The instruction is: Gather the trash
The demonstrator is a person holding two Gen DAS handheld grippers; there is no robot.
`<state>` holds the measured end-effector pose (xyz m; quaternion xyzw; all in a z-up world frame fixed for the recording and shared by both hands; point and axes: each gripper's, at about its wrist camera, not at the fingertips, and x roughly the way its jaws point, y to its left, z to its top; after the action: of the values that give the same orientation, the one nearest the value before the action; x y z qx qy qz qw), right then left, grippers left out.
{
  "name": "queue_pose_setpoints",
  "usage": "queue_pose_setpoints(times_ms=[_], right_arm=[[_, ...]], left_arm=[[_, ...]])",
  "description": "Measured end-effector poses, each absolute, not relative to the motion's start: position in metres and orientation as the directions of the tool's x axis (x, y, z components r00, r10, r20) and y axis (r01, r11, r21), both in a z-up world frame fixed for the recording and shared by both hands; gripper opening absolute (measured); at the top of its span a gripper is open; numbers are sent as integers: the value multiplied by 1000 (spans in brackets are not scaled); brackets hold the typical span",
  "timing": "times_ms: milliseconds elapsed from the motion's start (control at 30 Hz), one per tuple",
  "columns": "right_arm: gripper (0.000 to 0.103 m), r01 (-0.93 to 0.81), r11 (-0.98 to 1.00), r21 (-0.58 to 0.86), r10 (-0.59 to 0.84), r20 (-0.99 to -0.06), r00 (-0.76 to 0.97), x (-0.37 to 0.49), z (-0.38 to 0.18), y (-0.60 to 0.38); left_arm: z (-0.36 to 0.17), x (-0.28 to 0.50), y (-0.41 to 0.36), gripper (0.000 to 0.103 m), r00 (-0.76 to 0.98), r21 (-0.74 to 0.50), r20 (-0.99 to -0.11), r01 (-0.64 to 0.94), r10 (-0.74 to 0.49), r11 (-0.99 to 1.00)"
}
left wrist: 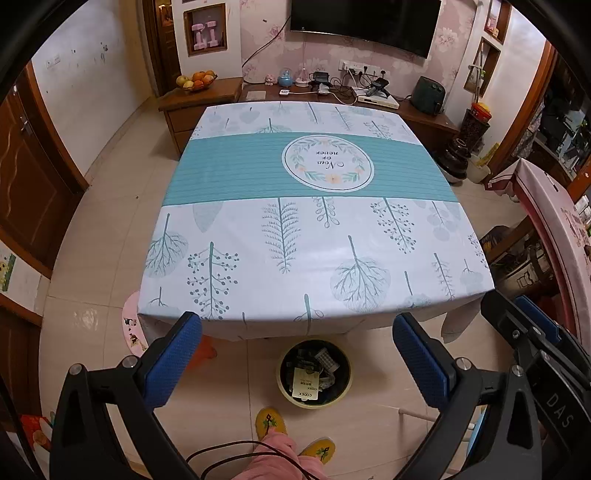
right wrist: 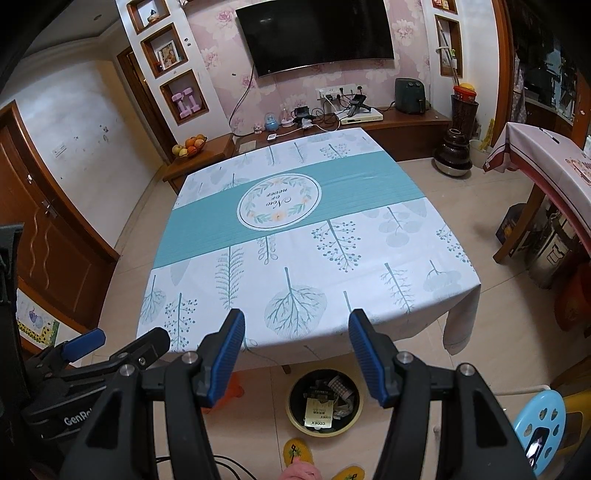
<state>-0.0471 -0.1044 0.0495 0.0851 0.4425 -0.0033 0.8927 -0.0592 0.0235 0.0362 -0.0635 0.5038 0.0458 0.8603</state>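
One bin [left wrist: 314, 373] stands on the floor just before the table [left wrist: 314, 229], its trash [left wrist: 308, 384] jumbled, uncountable. Two grippers, left [left wrist: 297, 354] and right [right wrist: 297, 354], jaws wide, holding nothing.

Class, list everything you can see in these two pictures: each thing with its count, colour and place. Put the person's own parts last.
Table: one, white-and-teal leaf-print cloth, centre.
Bin: one, yellow rim, dark inside, on the floor at the table's near edge, holding trash.
TV: one, black, far wall.
Fruit bowl: one, orange and yellow fruit, cabinet, far left.
Stool: one, light blue, near right.
Slippers: two, yellow, floor.
Left gripper: blue pads, open.
Right gripper: blue pads, open.
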Motion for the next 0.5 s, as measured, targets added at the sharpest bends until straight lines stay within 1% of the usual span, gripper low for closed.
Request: queue_pose_setpoints(times_ms=[500], right_arm=[[59,88,986,142,60,-793,606,-44,51,-105]], left_arm=[[35,-52,25,102,466,-56,-885,-141,17,988]])
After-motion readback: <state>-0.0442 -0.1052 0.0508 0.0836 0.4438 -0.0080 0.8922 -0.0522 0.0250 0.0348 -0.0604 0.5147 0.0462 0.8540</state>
